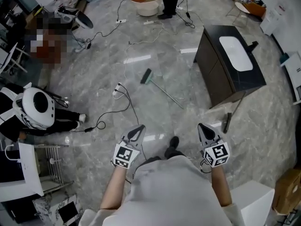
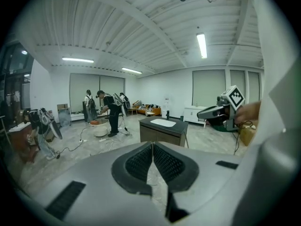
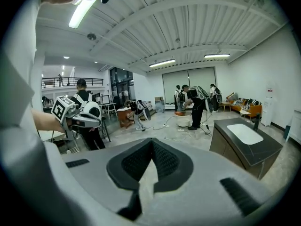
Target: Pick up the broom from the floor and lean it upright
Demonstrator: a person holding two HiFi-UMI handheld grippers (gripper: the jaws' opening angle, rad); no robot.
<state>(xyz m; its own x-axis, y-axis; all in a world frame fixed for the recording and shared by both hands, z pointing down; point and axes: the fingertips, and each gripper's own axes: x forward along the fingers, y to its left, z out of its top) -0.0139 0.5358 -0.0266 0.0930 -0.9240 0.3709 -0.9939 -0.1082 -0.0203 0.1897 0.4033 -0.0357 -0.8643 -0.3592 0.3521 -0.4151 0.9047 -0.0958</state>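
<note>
The broom [image 1: 161, 89] lies flat on the grey marble floor ahead of me, its dark head [image 1: 146, 76] towards the far left and its thin handle running to the near right. My left gripper [image 1: 139, 128] and right gripper [image 1: 201, 126] are held side by side well short of it, both shut with nothing between the pads. In the left gripper view the jaws [image 2: 152, 148] meet in a closed seam, and the right gripper view shows the same for its jaws [image 3: 151, 146]. The broom does not show in either gripper view.
A dark cabinet [image 1: 212, 62] with a white sink top stands to the right of the broom, with a long-handled tool [image 1: 231, 115] leaning at its near corner. Cables [image 1: 123, 97] trail over the floor to the left. A person in a white helmet [image 1: 37, 106] crouches at the left; other people stand far back.
</note>
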